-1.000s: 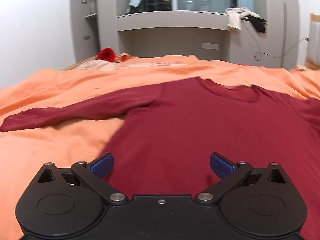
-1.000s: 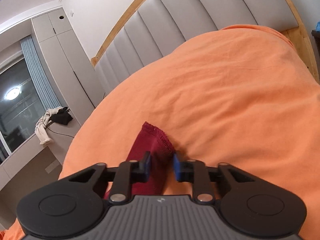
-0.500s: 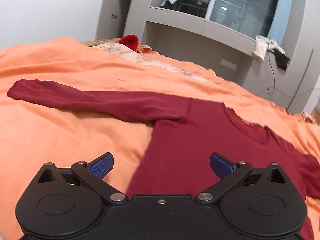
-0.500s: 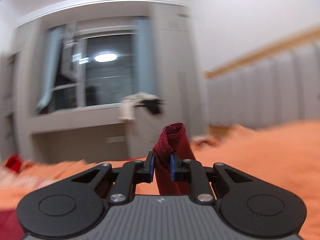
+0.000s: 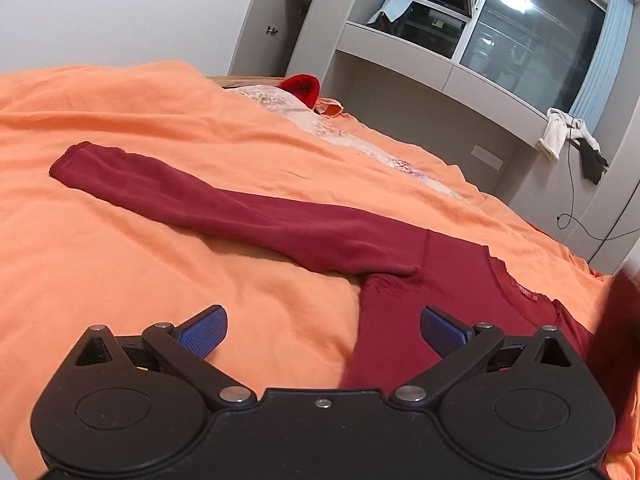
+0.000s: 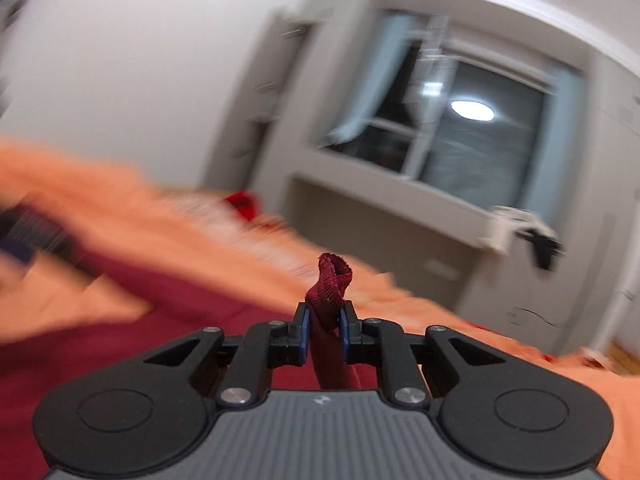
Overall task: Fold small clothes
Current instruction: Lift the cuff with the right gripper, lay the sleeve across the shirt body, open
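Note:
A dark red long-sleeved shirt (image 5: 452, 300) lies flat on the orange bedspread (image 5: 140, 248). Its left sleeve (image 5: 224, 208) stretches out toward the upper left. My left gripper (image 5: 323, 330) hovers open over the shirt's side seam below the armpit, nothing between its blue pads. My right gripper (image 6: 324, 334) is shut on the cuff of the other sleeve (image 6: 332, 284), which sticks up past the pads while the rest hangs under the jaws. That view is motion-blurred; the shirt body (image 6: 160, 320) shows beneath. A blurred dark red strip (image 5: 618, 320) crosses the right edge of the left wrist view.
More clothes lie at the far side of the bed: a bright red item (image 5: 302, 86) and a pale patterned piece (image 5: 280, 104). Beyond stand a grey window ledge (image 5: 440, 68) with a white and black garment (image 5: 568, 136) hanging off it, and a dangling cable (image 5: 576, 216).
My right gripper has lifted the sleeve cuff off the bed and swung it across, rolling from facing the headboard to facing the window. My left gripper has shifted left along the shirt.

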The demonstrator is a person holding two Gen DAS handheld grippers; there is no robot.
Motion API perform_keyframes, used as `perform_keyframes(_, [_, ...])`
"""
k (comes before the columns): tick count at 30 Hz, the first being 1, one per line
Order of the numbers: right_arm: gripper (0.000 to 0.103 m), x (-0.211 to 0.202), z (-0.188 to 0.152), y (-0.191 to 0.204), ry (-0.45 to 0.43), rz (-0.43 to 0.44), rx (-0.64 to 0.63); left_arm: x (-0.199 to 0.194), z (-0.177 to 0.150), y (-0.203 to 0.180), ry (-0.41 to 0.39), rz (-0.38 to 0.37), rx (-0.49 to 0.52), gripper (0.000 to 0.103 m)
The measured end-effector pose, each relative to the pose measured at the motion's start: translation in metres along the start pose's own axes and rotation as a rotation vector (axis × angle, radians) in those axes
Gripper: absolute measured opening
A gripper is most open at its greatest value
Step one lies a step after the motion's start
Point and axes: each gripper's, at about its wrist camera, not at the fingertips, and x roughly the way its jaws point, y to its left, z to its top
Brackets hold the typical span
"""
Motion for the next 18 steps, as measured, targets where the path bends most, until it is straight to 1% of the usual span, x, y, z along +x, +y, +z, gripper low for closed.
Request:
perform_keyframes(2, [0.016, 0.002, -0.009, 0.021, 0.036, 0.058, -0.058, 0.0, 0.0, 0.003, 0.0, -0.001, -0.007, 0.102])
perform_keyframes(4, [0.016, 0.003, -0.016, 0.038, 0.066, 0.096, -0.116, 0.001, -0.001, 0.004, 0.001, -0.002, -0.014, 0.102])
perform_keyframes(6, [0.017, -0.007, -0.023, 0.056, 0.091, 0.126, -0.164, 0.001, -0.002, 0.004, 0.001, -0.011, -0.014, 0.102])
perform_keyframes(7, [0.018, -0.007, -0.025, 0.059, 0.105, 0.143, -0.179, 0.001, -0.002, 0.002, 0.0, -0.015, -0.01, 0.102])
perform_keyframes(8, [0.021, -0.008, -0.027, 0.06, 0.117, 0.156, -0.188, 0.001, -0.003, 0.001, 0.0, -0.022, -0.004, 0.102])
perform_keyframes(9, [0.033, -0.01, -0.027, 0.061, 0.128, 0.178, -0.189, 0.0, -0.004, -0.001, -0.001, -0.031, 0.003, 0.102])
perform_keyframes(10, [0.041, -0.014, -0.03, 0.068, 0.136, 0.203, -0.182, 0.001, -0.005, -0.004, -0.002, -0.044, 0.011, 0.102])
perform_keyframes(11, [0.058, -0.019, -0.031, 0.067, 0.135, 0.226, -0.168, 0.0, -0.006, -0.006, -0.002, -0.057, 0.019, 0.102])
perform_keyframes(12, [0.071, -0.024, -0.033, 0.066, 0.129, 0.25, -0.156, 0.001, -0.008, -0.009, 0.0, -0.073, 0.03, 0.102])
perform_keyframes(14, [0.081, -0.036, -0.036, 0.058, 0.121, 0.29, -0.148, 0.001, -0.012, -0.016, 0.002, -0.101, 0.058, 0.102])
perform_keyframes(15, [0.086, -0.04, -0.039, 0.055, 0.116, 0.294, -0.149, 0.001, -0.015, -0.02, 0.002, -0.115, 0.081, 0.102])
perform_keyframes(18, [0.093, -0.053, -0.052, 0.031, 0.101, 0.251, -0.127, 0.001, -0.024, -0.034, -0.002, -0.14, 0.152, 0.102])
